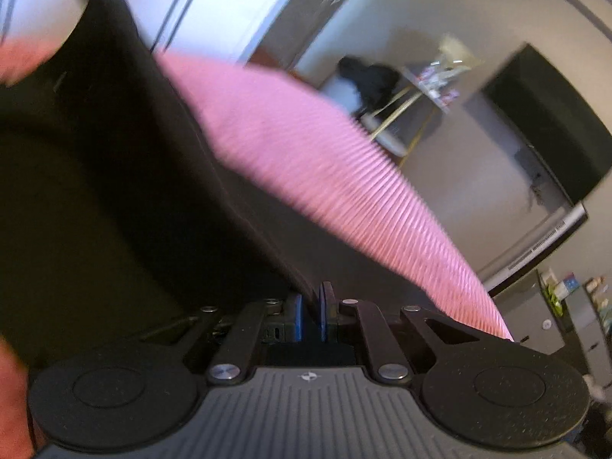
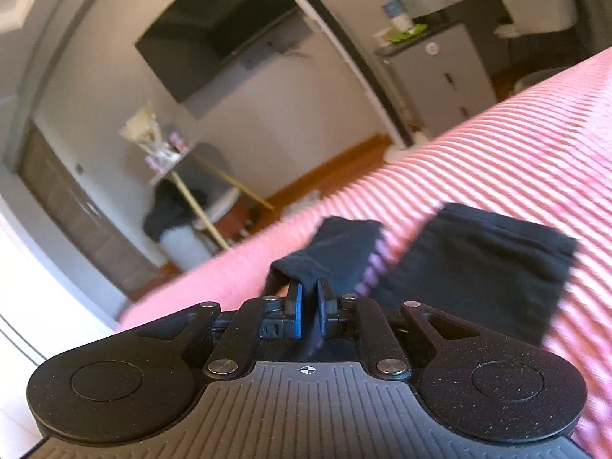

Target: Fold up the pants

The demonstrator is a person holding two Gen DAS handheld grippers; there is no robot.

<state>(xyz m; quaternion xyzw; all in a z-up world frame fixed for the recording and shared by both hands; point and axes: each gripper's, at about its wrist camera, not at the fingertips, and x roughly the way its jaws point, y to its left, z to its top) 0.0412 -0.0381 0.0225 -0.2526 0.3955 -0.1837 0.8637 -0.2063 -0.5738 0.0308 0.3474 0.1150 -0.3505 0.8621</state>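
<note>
Black pants (image 2: 474,267) spread on pink striped bedspread (image 2: 497,153), one edge lifted off it. Left gripper (image 1: 313,308) clamped on raised dark cloth above bedspread. Right gripper (image 2: 310,306) pinched on bunched edge just over bedspread.

The black pants (image 1: 114,176) rise from between my left fingers as a broad dark sheet, filling the space ahead and to the left of them. At my right fingers a folded black edge (image 2: 336,248) is pinched, with another flat panel lying ahead to their right on pink ribbed bedding.
</note>
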